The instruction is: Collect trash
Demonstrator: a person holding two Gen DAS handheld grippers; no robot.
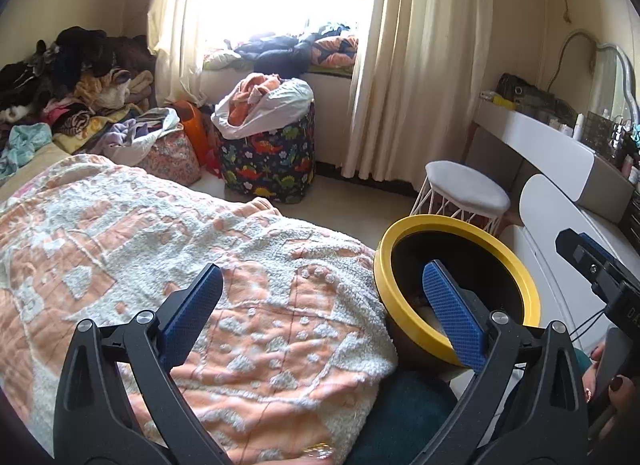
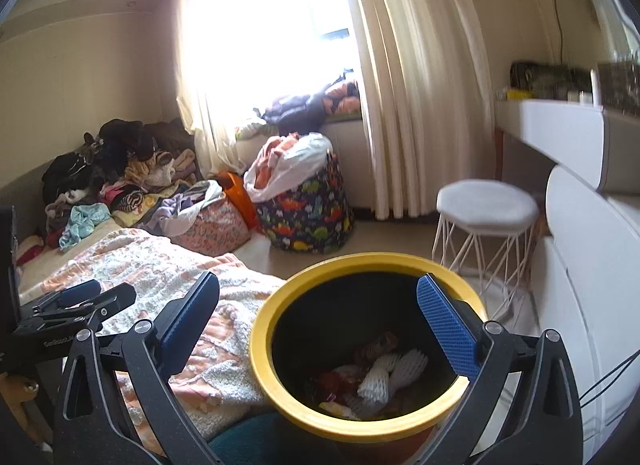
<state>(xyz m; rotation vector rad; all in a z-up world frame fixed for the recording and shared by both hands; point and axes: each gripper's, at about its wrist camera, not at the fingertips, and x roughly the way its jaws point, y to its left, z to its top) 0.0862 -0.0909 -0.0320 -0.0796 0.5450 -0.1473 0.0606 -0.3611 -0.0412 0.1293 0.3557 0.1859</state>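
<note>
Bedside floor holds one yellow-rimmed bin (image 2: 372, 349) at six o'clock; my left claw (image 1: 324, 313) and right claw (image 2: 320, 325) gape, released.

- One yellow-rimmed bin (image 2: 372, 349)
- Two white foam nets (image 2: 390, 375) in the bin, among other trash too jumbled to count
- One dinosaur-print basket (image 1: 268, 161)
- One white stool (image 1: 466, 189)
- One orange-and-white blanket (image 1: 180, 249)
- Two curtains (image 1: 416, 65)
- Two grippers: left gripper (image 1: 324, 317), right gripper (image 2: 320, 325), both with fingers spread
</note>
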